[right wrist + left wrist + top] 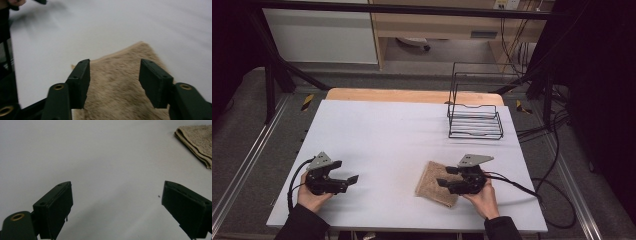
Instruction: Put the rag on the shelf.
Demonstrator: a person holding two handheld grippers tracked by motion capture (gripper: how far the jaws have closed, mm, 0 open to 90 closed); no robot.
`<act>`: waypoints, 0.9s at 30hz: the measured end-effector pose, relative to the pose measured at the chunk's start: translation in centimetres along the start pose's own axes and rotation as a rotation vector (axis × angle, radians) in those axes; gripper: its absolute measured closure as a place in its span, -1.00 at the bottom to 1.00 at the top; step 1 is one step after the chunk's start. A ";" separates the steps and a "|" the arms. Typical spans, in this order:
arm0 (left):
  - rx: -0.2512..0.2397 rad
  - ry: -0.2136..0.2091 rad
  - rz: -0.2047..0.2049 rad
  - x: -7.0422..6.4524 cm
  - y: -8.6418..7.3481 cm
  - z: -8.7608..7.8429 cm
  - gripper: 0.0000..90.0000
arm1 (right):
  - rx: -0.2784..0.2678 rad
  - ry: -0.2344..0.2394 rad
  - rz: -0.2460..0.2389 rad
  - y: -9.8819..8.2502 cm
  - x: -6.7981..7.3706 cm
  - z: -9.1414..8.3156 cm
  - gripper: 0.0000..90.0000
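A folded tan towel [436,183] lies near-right on the white surface [402,135], directly under the right gripper [446,176], jaws apart and empty; the left gripper [348,171], likewise apart, sits well left

I see the white table top [387,145] bare across its left, centre and far-left, giving free passage there. A black wire rack [475,120] stands at the far right corner, its tall back frame blocking low travel over that corner. A folded tan towel [437,183] lies flat at the near right, low enough to pass over. My left gripper [347,181] sits near the left edge, jaws apart, with bare surface ahead of it and the towel's edge [197,142] well off. My right gripper [444,177] hangs over the towel [120,90], jaws apart.
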State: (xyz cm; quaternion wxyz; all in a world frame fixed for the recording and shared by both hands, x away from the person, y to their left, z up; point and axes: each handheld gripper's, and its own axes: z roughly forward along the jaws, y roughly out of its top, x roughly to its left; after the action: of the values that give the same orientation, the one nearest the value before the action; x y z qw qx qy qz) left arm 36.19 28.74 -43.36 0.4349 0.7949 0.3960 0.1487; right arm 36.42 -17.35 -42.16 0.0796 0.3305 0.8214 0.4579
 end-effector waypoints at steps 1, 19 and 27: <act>-0.001 0.000 -0.001 0.0 0.0 0.0 -0.78 | -0.011 -0.023 0.022 -0.2 -0.4 -0.4 -0.22; 0.019 0.001 -0.004 -0.3 0.1 0.4 -0.81 | 0.046 -0.190 0.198 -3.0 -4.2 -1.1 0.08; 0.024 -0.009 0.009 -0.6 0.3 0.7 -0.81 | 0.086 -0.185 0.224 -3.2 -4.1 -0.7 0.31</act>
State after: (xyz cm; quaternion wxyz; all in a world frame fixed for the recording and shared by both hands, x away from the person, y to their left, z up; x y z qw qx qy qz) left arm 36.32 27.78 -43.47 0.4265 0.8025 0.3923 0.1423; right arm 37.80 -21.52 -45.07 0.0894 0.4640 0.7873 0.3960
